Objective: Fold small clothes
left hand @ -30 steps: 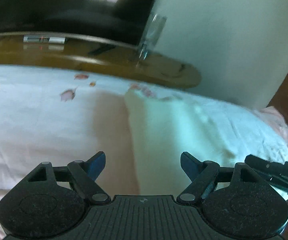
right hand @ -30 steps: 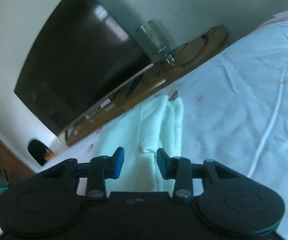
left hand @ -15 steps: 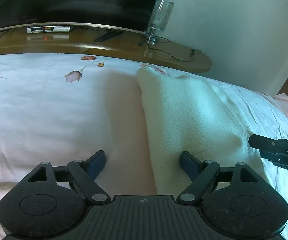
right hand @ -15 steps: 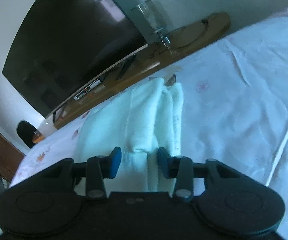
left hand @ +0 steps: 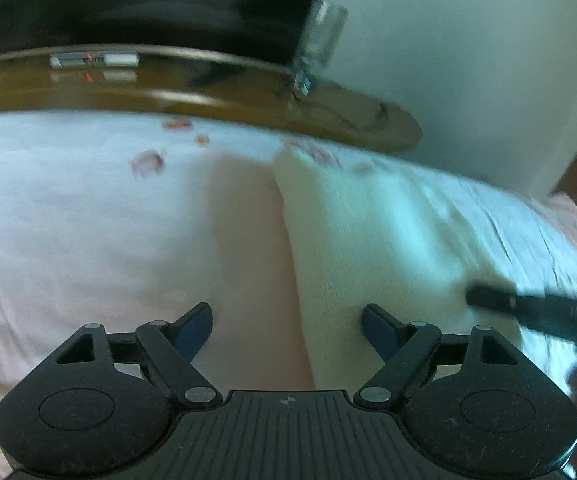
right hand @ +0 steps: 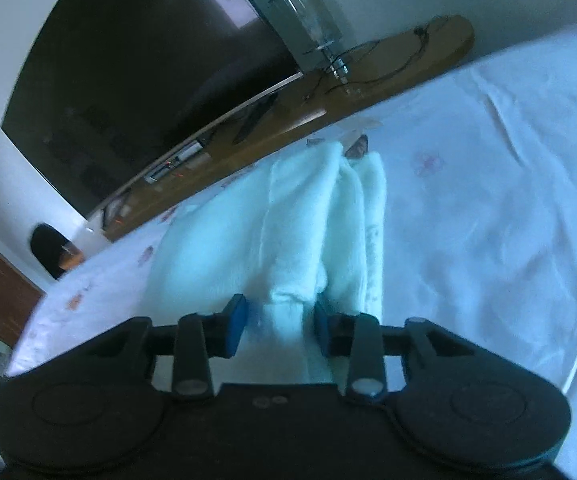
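The pale folded garment [right hand: 308, 224] lies on the bed [right hand: 488, 208], running lengthwise away from the right gripper [right hand: 276, 322], whose jaws are closing with a gathered fold of the cloth's near end between them; the right pad touches the fabric, the left still shows a gap. The left gripper [left hand: 288, 320] hovers with jaws wide apart over the garment's left edge (its right finger above the cloth, its left above bare sheet), gripping nothing. No writing can be read; both views are blurred. The sheet is white with small pink flower prints. Beyond the bed's far edge stands a curved wooden shelf [left hand: 216, 92] carrying a glass lamp [right hand: 312, 20], cables and a dark television [right hand: 140, 80] against a pale wall.
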